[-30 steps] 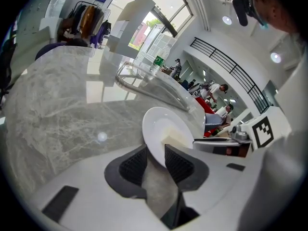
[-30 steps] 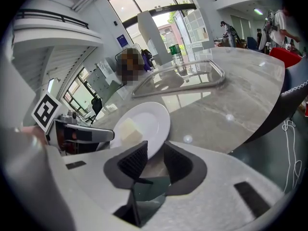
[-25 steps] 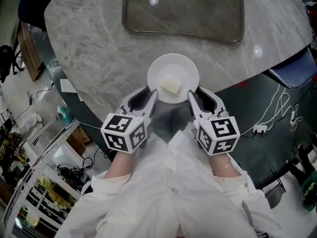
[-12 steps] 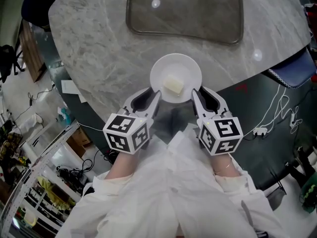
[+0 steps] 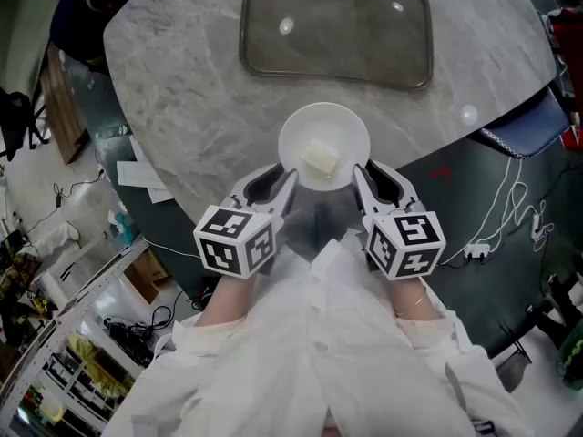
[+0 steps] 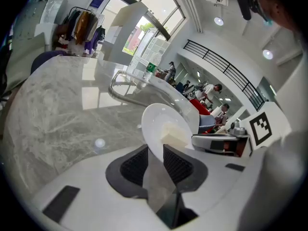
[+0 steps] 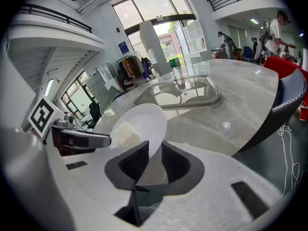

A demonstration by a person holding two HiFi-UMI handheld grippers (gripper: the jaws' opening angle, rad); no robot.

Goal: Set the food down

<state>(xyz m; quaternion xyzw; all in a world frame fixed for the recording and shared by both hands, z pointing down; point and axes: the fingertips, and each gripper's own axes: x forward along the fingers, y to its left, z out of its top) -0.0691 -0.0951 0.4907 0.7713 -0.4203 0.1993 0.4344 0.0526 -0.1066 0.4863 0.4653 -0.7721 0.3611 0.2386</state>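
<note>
Left gripper (image 5: 287, 178): jaws clamp the near-left rim of the plate; in the left gripper view (image 6: 155, 150) the rim sits pinched between both ribbed pads.
Right gripper (image 5: 357, 173): jaws are closing, with the near-right rim of the plate between them; in the right gripper view (image 7: 155, 148) both pads lie against the rim.
Plate (image 5: 296, 130): white, round and shallow, carried between the two grippers and reaching forward from their tips. It lies over the near edge of the table. Whether its base touches the table cannot be told.
Food (image 5: 320, 160): one pale, cream-coloured block in the plate, just ahead of the jaw tips and slightly nearer the right gripper. It also shows in the left gripper view (image 6: 173, 134) and the right gripper view (image 7: 124, 131).
Table (image 5: 182, 89): grey veined marble with a rounded outline, spreading ahead of both grippers.
Tray (image 5: 335, 27): dark, rounded rectangle with a raised rim, on the table well beyond the plate and straight ahead of the grippers.
Marker cubes: one on the rear of the left gripper (image 5: 235, 241), one on the rear of the right gripper (image 5: 405, 244), both behind the jaws.
Sleeves (image 5: 310, 353): white, behind the cubes.
Chair (image 5: 528, 126): dark blue, to the right of the right gripper, at the table's edge.
</note>
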